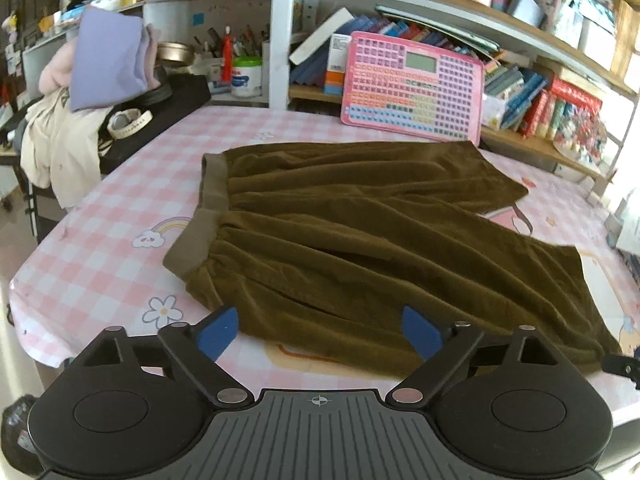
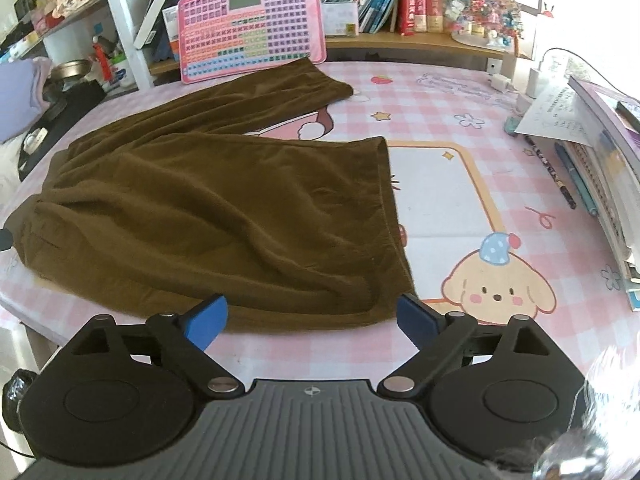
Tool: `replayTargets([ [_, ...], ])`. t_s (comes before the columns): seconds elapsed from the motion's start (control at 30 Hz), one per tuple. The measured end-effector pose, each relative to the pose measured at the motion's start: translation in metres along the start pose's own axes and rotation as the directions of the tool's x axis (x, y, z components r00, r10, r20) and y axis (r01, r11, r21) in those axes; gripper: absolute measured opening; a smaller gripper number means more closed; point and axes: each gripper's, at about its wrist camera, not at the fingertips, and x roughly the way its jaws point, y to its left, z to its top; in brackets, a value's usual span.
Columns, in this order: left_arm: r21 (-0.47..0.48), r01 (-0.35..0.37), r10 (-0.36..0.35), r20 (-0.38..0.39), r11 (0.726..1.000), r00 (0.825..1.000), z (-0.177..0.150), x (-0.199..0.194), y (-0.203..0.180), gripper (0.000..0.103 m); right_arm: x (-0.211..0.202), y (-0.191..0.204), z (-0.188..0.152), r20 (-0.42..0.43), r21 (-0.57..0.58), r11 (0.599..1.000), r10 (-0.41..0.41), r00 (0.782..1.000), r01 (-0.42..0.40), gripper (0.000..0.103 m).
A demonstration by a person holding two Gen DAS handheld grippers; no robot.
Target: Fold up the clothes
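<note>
A pair of olive-brown trousers (image 1: 360,240) lies spread flat on the pink checked tablecloth (image 1: 92,264), waistband to the left, two legs running right. My left gripper (image 1: 320,330) hovers over the near edge by the waist, blue pads wide apart, nothing pressed between them. In the right wrist view the same trousers (image 2: 208,208) fill the left half, the near leg's hem close to me. My right gripper (image 2: 312,316) stands open above that hem corner, pads clear of the cloth.
A pink keyboard toy (image 1: 412,88) leans on the bookshelf behind the trousers. A pile of clothes (image 1: 80,112) sits on a chair at the left. Books and papers (image 2: 592,148) are stacked along the right side of the table. The table edge runs just below both grippers.
</note>
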Motion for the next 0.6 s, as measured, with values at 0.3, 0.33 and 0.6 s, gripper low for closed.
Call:
replayTargets([
  [0.3,0.047,0.062,-0.060,-0.039,0.997,0.997,0.000,0.012,0.010,0.096,0.000,0.023,-0.005,-0.010,0.046,0.997,-0.063,0.998,0.063,0.103],
  [0.33,0.060,0.069,-0.067,-0.045,0.996,0.997,0.000,0.013,0.012,0.096,0.000,0.028,-0.006,-0.009,0.053,0.996,-0.068,0.998,0.068,0.103],
  [0.6,0.111,0.143,-0.133,-0.096,0.983,0.986,0.005,0.024,0.041,0.097,-0.001,0.073,-0.009,-0.007,0.097,0.990,-0.102,0.995,0.102,0.103],
])
